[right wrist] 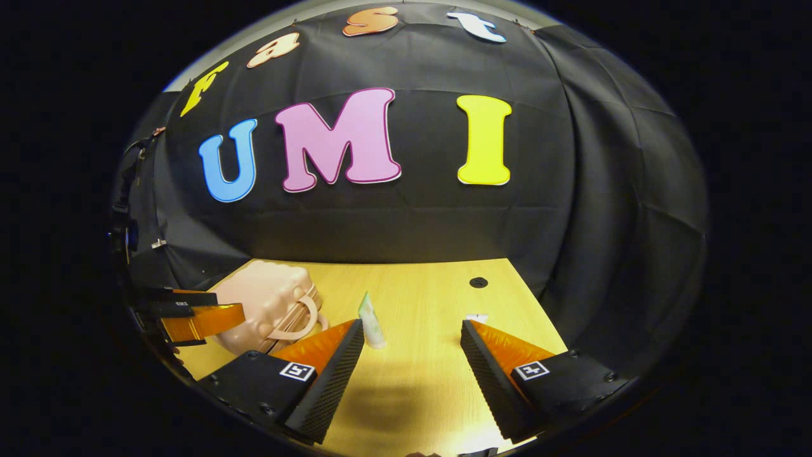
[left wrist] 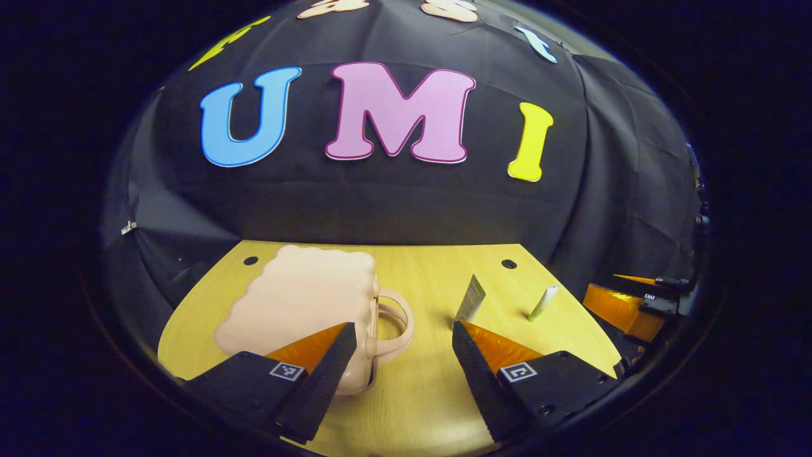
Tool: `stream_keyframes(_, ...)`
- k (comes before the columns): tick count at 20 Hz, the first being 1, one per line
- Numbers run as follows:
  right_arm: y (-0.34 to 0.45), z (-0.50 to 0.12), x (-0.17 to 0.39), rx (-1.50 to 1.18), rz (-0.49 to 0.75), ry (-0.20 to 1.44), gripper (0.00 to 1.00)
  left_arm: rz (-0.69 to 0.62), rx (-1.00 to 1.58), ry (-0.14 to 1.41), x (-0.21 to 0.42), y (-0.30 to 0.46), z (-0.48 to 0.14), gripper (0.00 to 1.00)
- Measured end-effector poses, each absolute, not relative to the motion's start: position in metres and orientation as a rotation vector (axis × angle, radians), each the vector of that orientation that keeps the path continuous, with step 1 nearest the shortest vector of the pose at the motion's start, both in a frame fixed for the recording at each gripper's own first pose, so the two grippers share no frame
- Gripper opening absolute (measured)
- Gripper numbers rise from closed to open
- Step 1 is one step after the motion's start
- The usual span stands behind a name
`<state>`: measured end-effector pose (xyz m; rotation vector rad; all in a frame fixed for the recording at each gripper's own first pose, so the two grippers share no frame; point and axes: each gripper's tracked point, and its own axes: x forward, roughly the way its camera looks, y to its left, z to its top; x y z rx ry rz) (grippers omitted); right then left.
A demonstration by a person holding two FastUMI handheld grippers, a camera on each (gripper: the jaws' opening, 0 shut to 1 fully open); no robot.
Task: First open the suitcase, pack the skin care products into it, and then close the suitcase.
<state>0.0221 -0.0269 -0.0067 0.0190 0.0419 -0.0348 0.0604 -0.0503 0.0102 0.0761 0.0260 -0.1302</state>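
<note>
Presently at step one: the suitcase is shut, nothing packed, both tongs spread wide and holding nothing.

Nearest, my left gripper (left wrist: 401, 355) hangs just before the pale pink hard-shell suitcase (left wrist: 298, 304), which lies flat on the light wooden table (left wrist: 419, 393) with its loop handle (left wrist: 396, 327) toward me; my right gripper (right wrist: 412, 362) faces the upright pale green tube (right wrist: 371, 324). Next I judge the lid must be lifted, but I cannot make out a latch or seam. Farther off, a small white-green stick (left wrist: 543, 303) stands, blurred.

My left gripper (left wrist: 402, 368) and right gripper (right wrist: 412, 374) each have wedge-shaped fingers with ribbed inner faces, dark screw-fastened bases, and a small square black-and-white marker tag on each.
</note>
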Motion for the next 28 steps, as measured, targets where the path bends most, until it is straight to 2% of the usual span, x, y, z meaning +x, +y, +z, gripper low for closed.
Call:
stream_keyframes(3, -0.039, -0.01, 0.028, -0.003, -0.047, 0.042, 0.98, -0.166, 0.073, 0.075, 0.101, -0.071, 0.002, 0.96)
stream_keyframes(7, -0.044, -0.019, 0.029, -0.001, -0.04, 0.061, 0.98, -0.149, 0.035, 0.179, 0.163, -0.078, -0.025, 0.96)
stream_keyframes(13, -0.039, -0.058, 0.026, 0.01, -0.02, 0.164, 0.98, -0.063, 0.037, 0.29, 0.228, -0.072, -0.065, 0.83)
stream_keyframes(15, -0.038, -0.064, 0.024, 0.029, -0.019, 0.185, 0.98, -0.001, 0.048, 0.329, 0.242, -0.065, -0.078, 0.73)
stream_keyframes(16, -0.038, -0.069, 0.023, 0.029, -0.016, 0.198, 0.98, 0.021, 0.045, 0.341, 0.246, -0.062, -0.083, 0.61)
stream_keyframes(18, -0.038, -0.073, 0.023, 0.02, -0.008, 0.209, 0.98, 0.038, 0.066, 0.366, 0.253, -0.057, -0.091, 0.48)
stream_keyframes(19, -0.038, -0.072, 0.025, 0.015, -0.004, 0.208, 0.98, 0.064, 0.099, 0.381, 0.252, -0.049, -0.092, 0.46)
stream_keyframes(20, -0.038, -0.07, 0.027, 0.014, -0.001, 0.204, 0.98, 0.042, 0.092, 0.387, 0.251, -0.049, -0.09, 0.3)
stream_keyframes(21, -0.038, -0.069, 0.028, 0.016, 0.001, 0.201, 0.98, 0.016, 0.072, 0.384, 0.253, -0.054, -0.09, 0.22)
stream_keyframes(24, -0.037, -0.063, 0.031, 0.036, 0.0, 0.196, 0.98, -0.057, 0.031, 0.335, 0.237, -0.06, -0.056, 0.14)
stream_keyframes(28, -0.028, -0.047, 0.033, 0.021, 0.001, 0.173, 0.98, -0.1, 0.046, 0.217, 0.193, -0.044, 0.025, 0.12)
